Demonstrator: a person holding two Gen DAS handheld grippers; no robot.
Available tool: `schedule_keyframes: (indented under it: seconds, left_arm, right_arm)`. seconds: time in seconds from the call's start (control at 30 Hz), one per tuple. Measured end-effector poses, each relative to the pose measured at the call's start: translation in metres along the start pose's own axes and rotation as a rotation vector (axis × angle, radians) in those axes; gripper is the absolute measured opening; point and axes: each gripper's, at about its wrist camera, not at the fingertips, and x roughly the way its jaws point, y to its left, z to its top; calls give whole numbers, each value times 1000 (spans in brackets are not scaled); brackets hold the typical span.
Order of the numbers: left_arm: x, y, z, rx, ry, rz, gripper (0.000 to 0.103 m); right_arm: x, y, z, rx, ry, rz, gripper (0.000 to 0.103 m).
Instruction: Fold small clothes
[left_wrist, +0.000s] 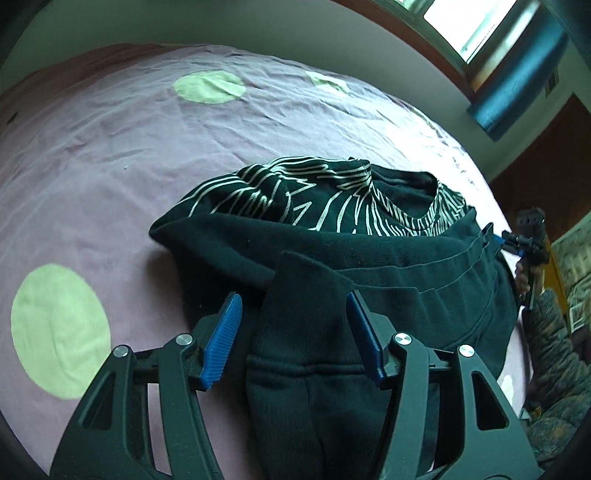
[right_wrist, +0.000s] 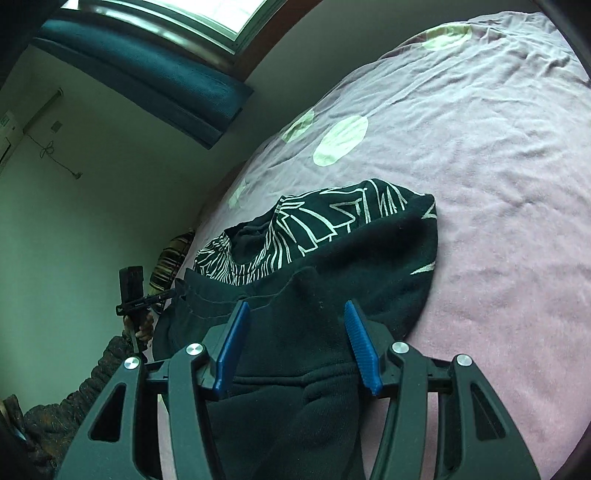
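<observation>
A dark sweatshirt (left_wrist: 388, 258) with a white line print lies bunched on the pink bed sheet (left_wrist: 110, 166). My left gripper (left_wrist: 293, 295) stands open. A folded dark sleeve end (left_wrist: 303, 325) lies between its blue pads (left_wrist: 221, 339), and they do not press on it. In the right wrist view the same sweatshirt (right_wrist: 369, 251) lies ahead. My right gripper (right_wrist: 295, 303) is open too, with a dark cloth corner (right_wrist: 303, 317) loose between its pads (right_wrist: 360, 343). Each gripper shows small in the other's view, at the garment's far side: the right (left_wrist: 524, 236) and the left (right_wrist: 140, 295).
The sheet carries pale green dots (left_wrist: 59, 332) and spreads wide beyond the garment (right_wrist: 498, 184). A window (right_wrist: 184, 14) with a blue blind (right_wrist: 147, 74) sits high on the wall. A person's patterned sleeve (left_wrist: 554, 350) is at the bed's edge.
</observation>
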Motion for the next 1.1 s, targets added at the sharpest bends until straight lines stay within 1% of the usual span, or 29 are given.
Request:
schedule_keyframes:
  seconds: [0.1,0.2,0.3,0.4,0.47,0.5,0.53,0.57,0.6,0.63,0.67,0.7,0.73,0.77,0.8,0.87,0.97,1.1]
  left_arm:
    - [7,-7,4,32,16,25,58]
    - [12,-9,2,43,15,38,58]
    - [15,-8,1,34,13,42,58]
    - [15,-7,1,14,7,46,56]
    - [14,-8,0,16,4,60,52]
    - [14,-10,-1,21,7,73,49]
    - [14,-11,-1,26,8,84,44]
    - [14,-13,-2,33,8,93,41]
    - [13,-16,-2,43,7,108,35]
    - [12,-18,-2,50,7,127,28]
    - [10,-20,-2,51,7,137,26]
    - [8,-21,-2,46,1,145,21]
    - [5,-22,-2,42,-6,150,14]
    - [1,-22,-3,37,-15,151,12]
    - [-3,-22,-5,31,-29,148,7]
    - [-14,-25,-8,24,-62,136,5]
    - [-22,-33,-12,42,-91,151,5]
    - [-35,-39,-12,28,-136,155,5]
  right_arm:
    - [-1,1,1,-34,20,-20,54]
    - [4,5,3,-59,48,-37,54]
    - [11,7,6,-88,66,-53,54]
    - [14,9,9,-101,53,-81,54]
    - [14,11,10,-109,44,-81,45]
    - [17,14,9,-122,54,-93,28]
    - [21,17,7,-135,67,-112,16]
    - [23,20,6,-149,72,-140,11]
    - [23,23,5,-158,72,-158,9]
    - [22,26,4,-161,61,-167,8]
    - [20,29,3,-166,49,-176,8]
    - [18,35,2,-179,38,-191,7]
    - [16,40,1,-192,29,-206,7]
    - [13,45,0,-202,16,-213,7]
    - [9,50,-1,-208,1,-216,7]
    - [2,60,-3,-225,-28,-224,7]
    - [-9,76,-5,-249,-70,-216,7]
    - [-15,95,-4,-283,-105,-233,7]
